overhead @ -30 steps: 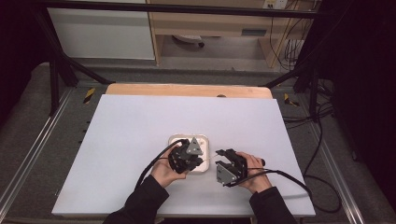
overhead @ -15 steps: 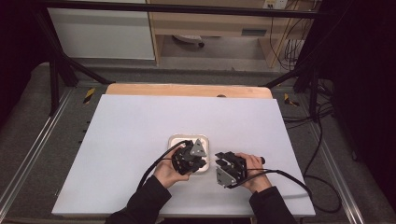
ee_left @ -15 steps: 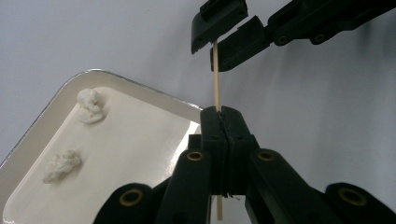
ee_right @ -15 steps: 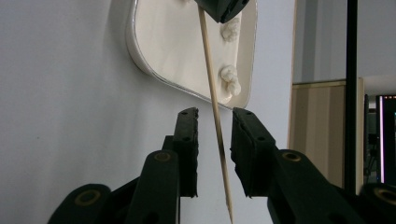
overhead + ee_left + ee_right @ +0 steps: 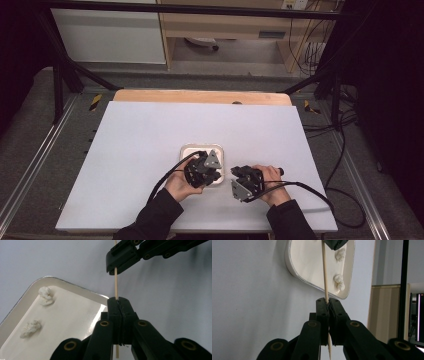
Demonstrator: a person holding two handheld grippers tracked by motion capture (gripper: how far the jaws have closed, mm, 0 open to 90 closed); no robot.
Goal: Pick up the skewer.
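Pinching one wooden skewer: left gripper; right gripper

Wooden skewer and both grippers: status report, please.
Left gripper shut on skewer. Right gripper just closed on it too. Tray with two white lumps alongside. Nothing obstructing.

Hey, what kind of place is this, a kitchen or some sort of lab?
Most likely a lab or recording workstation, not a kitchen: a white work table inside a dark metal frame, loose cables beside it, and only a small white tray set out.
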